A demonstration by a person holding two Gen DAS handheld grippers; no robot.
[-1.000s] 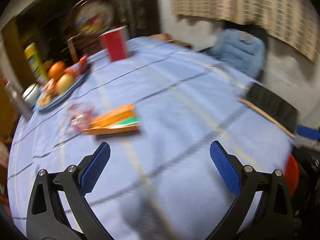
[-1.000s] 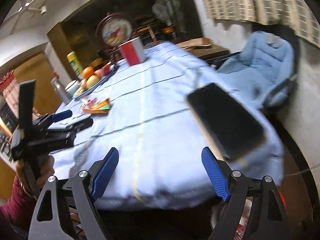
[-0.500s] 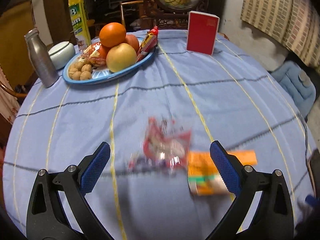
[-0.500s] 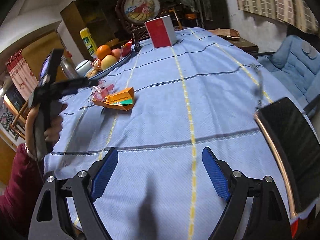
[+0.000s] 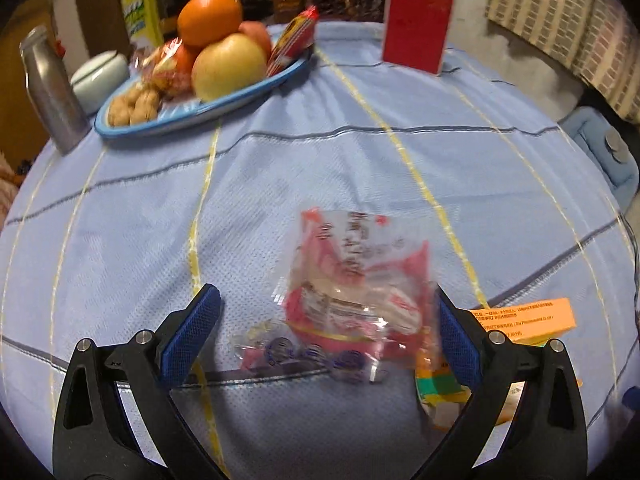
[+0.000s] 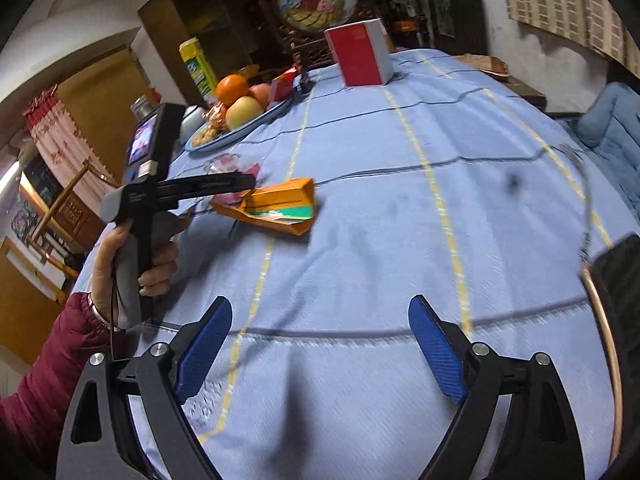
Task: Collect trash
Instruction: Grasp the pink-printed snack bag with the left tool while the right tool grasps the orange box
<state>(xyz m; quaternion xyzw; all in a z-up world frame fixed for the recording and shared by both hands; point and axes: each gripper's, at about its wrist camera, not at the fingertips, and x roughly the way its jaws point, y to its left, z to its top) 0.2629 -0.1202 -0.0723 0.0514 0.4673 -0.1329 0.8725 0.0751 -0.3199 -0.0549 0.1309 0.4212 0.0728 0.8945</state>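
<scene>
Left gripper [image 5: 326, 330] angled down over the round table under a light-blue cloth with yellow and dark stripes [image 5: 360, 160], jaws spread wide, nothing pinched. Between the blue pads, lying on the cloth: a crumpled red-and-clear plastic snack wrapper [image 5: 352, 284], with a smaller clear scrap with purple print [image 5: 304, 352] just near of it. Just to the right, partly behind the right finger: a flattened orange cardboard box with a green end [image 5: 520, 320]. Far left: a blue oval plate of fruit and walnuts [image 5: 192, 116], a metal bottle [image 5: 48, 88] and a small white lidded jar [image 5: 96, 76] beside it. Far centre: an upright red box [image 5: 416, 24].

Right gripper [image 6: 320, 344] low over bare cloth at the near edge, jaws wide and just widened further, nothing between them. Seen from there, a hand in a dark-red sleeve [image 6: 132, 264] around the left gripper's handle, its fingers over the wrapper and box.
</scene>
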